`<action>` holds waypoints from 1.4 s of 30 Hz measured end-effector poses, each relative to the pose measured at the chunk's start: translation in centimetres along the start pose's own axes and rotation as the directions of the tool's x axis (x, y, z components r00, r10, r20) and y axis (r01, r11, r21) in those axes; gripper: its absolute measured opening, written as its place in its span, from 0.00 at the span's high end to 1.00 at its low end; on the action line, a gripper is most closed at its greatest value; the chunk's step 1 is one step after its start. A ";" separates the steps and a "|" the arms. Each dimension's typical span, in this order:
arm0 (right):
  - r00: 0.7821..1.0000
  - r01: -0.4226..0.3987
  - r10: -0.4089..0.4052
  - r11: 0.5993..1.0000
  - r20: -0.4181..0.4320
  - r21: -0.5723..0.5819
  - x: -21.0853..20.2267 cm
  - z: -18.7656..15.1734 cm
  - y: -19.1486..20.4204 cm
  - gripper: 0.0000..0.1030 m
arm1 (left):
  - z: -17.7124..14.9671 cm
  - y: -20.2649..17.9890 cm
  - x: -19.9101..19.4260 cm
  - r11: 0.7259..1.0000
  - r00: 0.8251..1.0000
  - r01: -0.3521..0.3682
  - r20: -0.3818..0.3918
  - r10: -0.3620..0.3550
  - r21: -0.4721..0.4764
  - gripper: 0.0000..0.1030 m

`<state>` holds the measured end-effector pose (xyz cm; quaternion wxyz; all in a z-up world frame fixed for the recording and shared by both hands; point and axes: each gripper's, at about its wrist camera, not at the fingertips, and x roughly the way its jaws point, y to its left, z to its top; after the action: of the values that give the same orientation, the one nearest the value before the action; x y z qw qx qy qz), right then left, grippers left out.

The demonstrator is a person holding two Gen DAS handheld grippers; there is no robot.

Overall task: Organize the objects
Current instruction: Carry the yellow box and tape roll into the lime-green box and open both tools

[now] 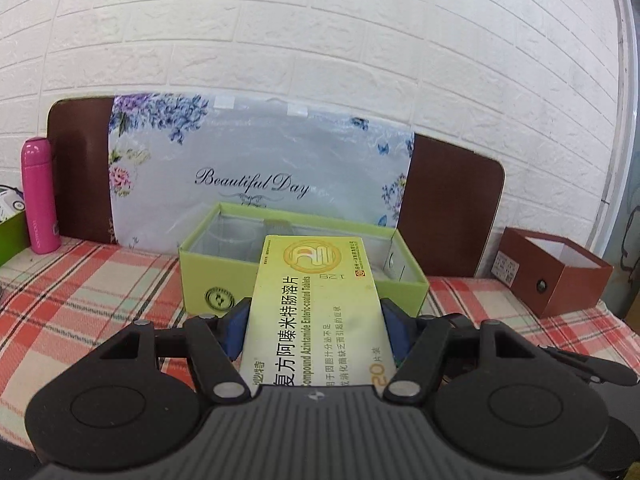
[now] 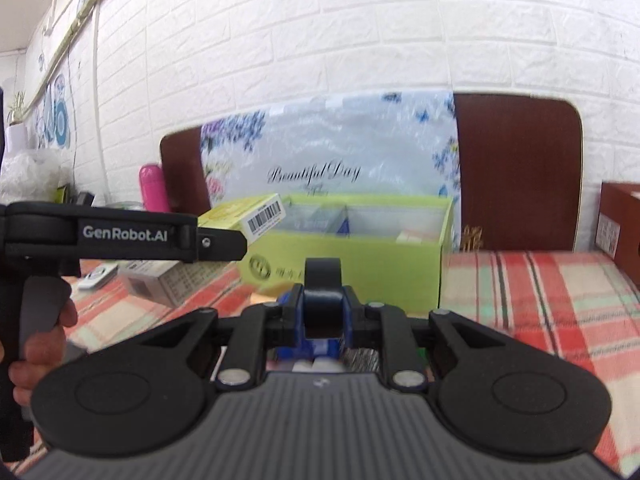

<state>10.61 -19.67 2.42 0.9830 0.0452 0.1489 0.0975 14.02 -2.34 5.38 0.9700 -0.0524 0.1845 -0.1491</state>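
My left gripper (image 1: 314, 312) is shut on a yellow medicine box (image 1: 316, 300) with Chinese print, held flat with its far end over the front wall of an open green box (image 1: 212, 268). In the right wrist view the left gripper (image 2: 236, 242) holds that medicine box (image 2: 244, 216) above the green box's (image 2: 360, 268) left end. My right gripper (image 2: 322, 300) is shut on a small black object (image 2: 322, 280), in front of the green box. The green box has clear dividers inside.
A checked cloth (image 1: 92, 292) covers the table. A pink bottle (image 1: 38, 196) stands at the back left. A brown open box (image 1: 556, 276) sits at the right. A floral "Beautiful Day" bag (image 1: 256, 176) leans on a brown board. A white carton (image 2: 156, 280) lies left.
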 end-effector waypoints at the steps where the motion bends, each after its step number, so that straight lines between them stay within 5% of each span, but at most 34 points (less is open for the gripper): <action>1: 1.000 0.005 -0.005 1.000 0.015 0.003 0.4 0.6 -0.4 0.83 | 0.6 -0.3 0.4 1.000 1.000 0.004 0.016 -0.004 0.001 0.32; 16: 0.992 0.097 -0.098 0.995 0.081 0.011 12.2 3.5 -6.1 0.82 | 5.7 -1.7 13.1 0.998 0.997 0.060 0.050 -0.058 -0.036 0.32; 17: 0.993 0.094 -0.095 0.996 0.073 0.008 12.9 3.2 -6.3 0.79 | 5.5 -1.5 13.9 0.997 0.997 0.065 0.053 -0.063 -0.034 0.32; 19: 0.992 0.106 -0.108 0.994 0.060 0.036 13.6 2.4 -7.1 0.41 | 4.8 -1.2 14.6 0.998 0.998 0.031 0.058 -0.028 -0.046 0.28; 25: 0.985 0.131 -0.137 0.989 0.101 0.061 12.2 1.5 -8.4 0.17 | 3.3 -0.1 13.6 0.996 0.996 -0.010 0.082 0.017 -0.086 0.17; 36: 0.990 0.109 -0.113 0.993 0.084 0.042 11.9 1.5 -7.7 0.01 | 2.5 0.4 14.3 0.994 0.999 -0.042 -0.008 0.042 -0.098 0.17; 42: 0.993 0.092 -0.096 0.994 0.071 0.058 10.2 1.2 -6.9 0.00 | 2.2 -0.1 12.5 0.995 0.997 -0.063 -0.046 0.059 -0.084 0.17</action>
<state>21.73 -24.41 -0.10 0.9897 0.0687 0.1171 0.0452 25.96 -6.20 3.19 0.9668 -0.0847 0.2134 -0.1126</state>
